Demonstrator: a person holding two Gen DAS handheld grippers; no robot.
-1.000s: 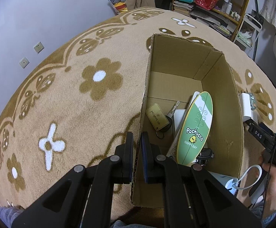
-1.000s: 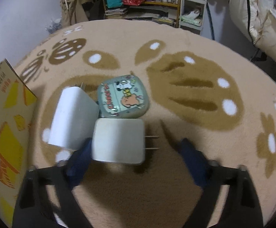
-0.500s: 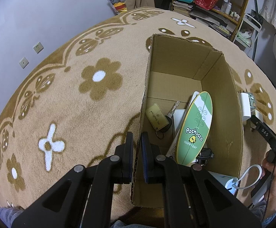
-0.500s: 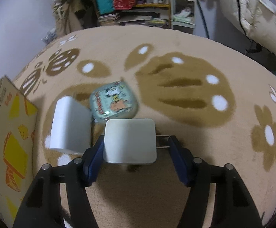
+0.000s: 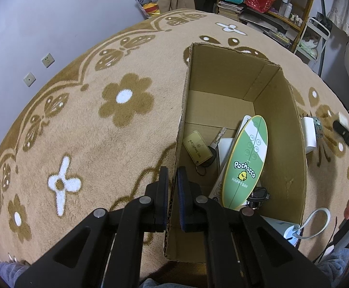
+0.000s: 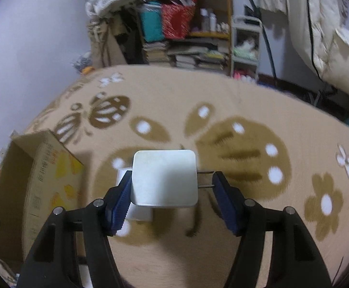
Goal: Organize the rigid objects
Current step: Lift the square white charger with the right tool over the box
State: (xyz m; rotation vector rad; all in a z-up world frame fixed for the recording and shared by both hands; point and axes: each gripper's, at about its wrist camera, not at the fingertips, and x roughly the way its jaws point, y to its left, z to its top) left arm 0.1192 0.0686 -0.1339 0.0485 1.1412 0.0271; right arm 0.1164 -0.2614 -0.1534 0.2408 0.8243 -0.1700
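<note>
My right gripper (image 6: 170,187) is shut on a white charger block (image 6: 164,176); its two prongs touch the right pad, and it hangs above the carpet. My left gripper (image 5: 172,182) is shut on the near left wall of the open cardboard box (image 5: 258,76). The box also shows at the left of the right wrist view (image 6: 47,168). Inside the box lie a green Pochacco board (image 5: 245,160), a key with a tan card tag (image 5: 197,147) and white items. Another white charger (image 5: 309,132) and a small patterned case (image 5: 318,127) lie on the carpet right of the box.
A beige flower-patterned carpet (image 5: 90,124) covers the floor. A white cable and adapter (image 5: 304,225) lie by the box's near right corner. Shelves with books and bags (image 6: 186,31) stand at the back, bedding (image 6: 330,36) at the right.
My right gripper closed on the white charger and lifted it off the carpet; its view tilted up, away from the other charger and the case. My left gripper stayed on the box wall.
</note>
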